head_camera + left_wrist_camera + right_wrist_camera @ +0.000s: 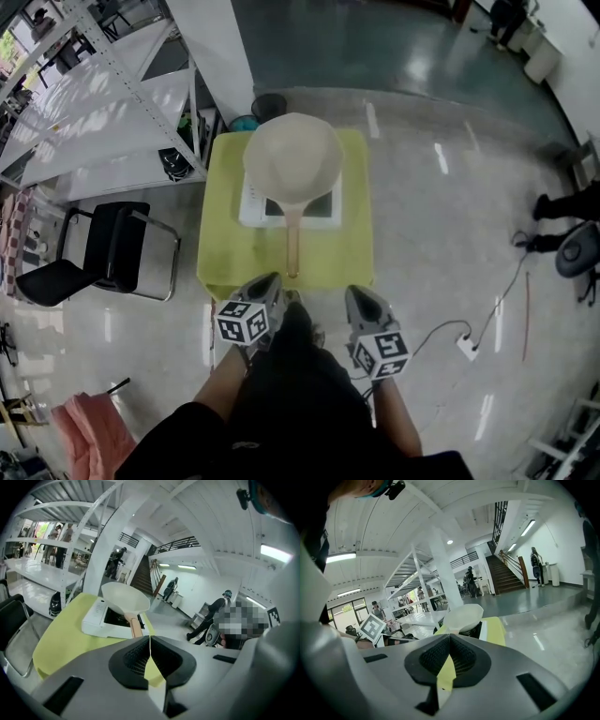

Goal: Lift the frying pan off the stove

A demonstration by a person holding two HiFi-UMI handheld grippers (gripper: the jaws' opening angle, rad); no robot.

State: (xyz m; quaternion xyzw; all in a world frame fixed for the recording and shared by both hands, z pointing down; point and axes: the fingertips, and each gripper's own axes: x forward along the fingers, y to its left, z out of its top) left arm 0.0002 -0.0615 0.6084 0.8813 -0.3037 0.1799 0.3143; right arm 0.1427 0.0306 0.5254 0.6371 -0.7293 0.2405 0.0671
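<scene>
Left tongs (270,283): clenched with nothing between the jaws, held in the air just short of the bench's near edge.
Right tongs (357,294): also clenched and empty, level with the left tongs and apart from them.
Bench (220,248): directly ahead of both tongs, covered with a yellow-green cloth.
Handle (292,246): wooden, points back toward the tongs. Its end lies nearer the left tongs, and neither pair touches it.
Frying pan (292,159): cream-coloured, ahead of the tongs past its handle, sitting on the stove.
Stove (251,208): white and flat, under the pan, in the middle of the bench.
Chair (112,248): black, on the floor well off to the left of the left tongs.
Shelving rack (94,103): white, farther ahead and left, beyond the chair.
</scene>
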